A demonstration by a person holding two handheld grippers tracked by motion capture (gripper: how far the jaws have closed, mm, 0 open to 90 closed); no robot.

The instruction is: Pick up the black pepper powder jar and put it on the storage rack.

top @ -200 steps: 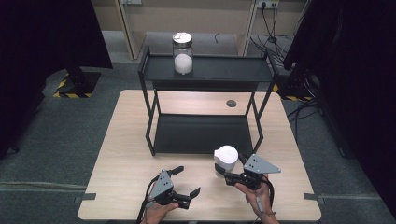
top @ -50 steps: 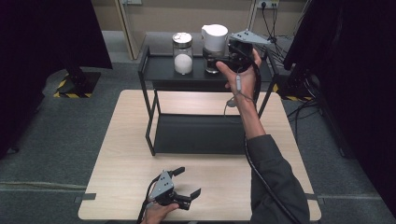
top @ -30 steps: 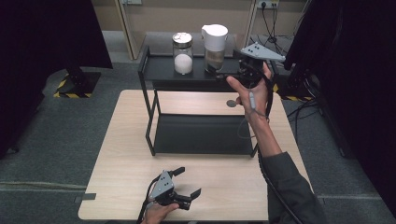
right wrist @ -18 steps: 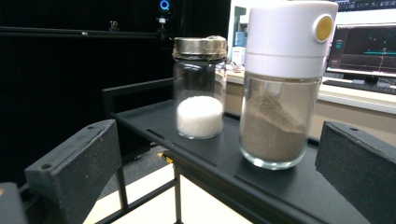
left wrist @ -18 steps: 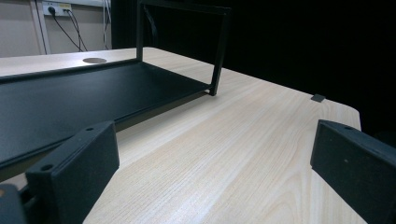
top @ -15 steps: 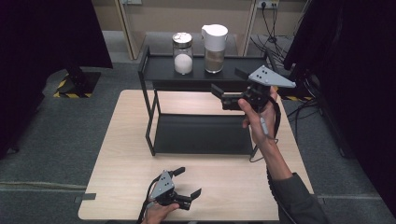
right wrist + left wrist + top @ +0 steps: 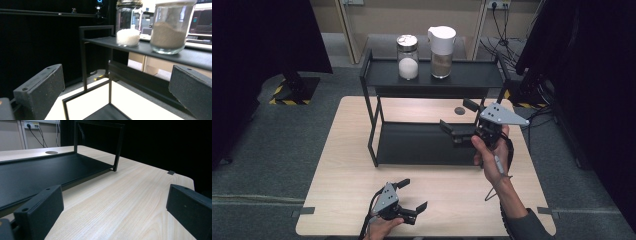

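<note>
Comparing with the earliest frame: the white-lidded jar [image 7: 442,51] of brown powder no longer sits on the counter [image 7: 342,185] in the right hand-held gripper [image 7: 460,120]; it now stands upright on the top shelf of the black rack [image 7: 372,107], just beside the metal-lidded jar [image 7: 407,57] of white grains, the two close but apart. Half a second ago the right hand-held gripper was higher, near the top shelf's front edge; now it has come lower and toward the person, hanging over the right part of the lower shelf, well apart from both jars. Its jaws stand wide open with nothing between them; the right gripper view confirms this, looking up past the spread jaws at both jars on the shelf.

Left hand-held gripper [image 7: 414,194] unchanged through all frames: resting low over the counter's near edge, jaws spread wide, holding nothing. The left gripper view shows bare wood grain between the jaws and the lower shelf off to the left.

Writing: no label, brand or lettering readable on either jar, the rack or the hand-held grippers. Yellow-black hazard striping marks a floor stand [image 7: 282,92] at left.
</note>
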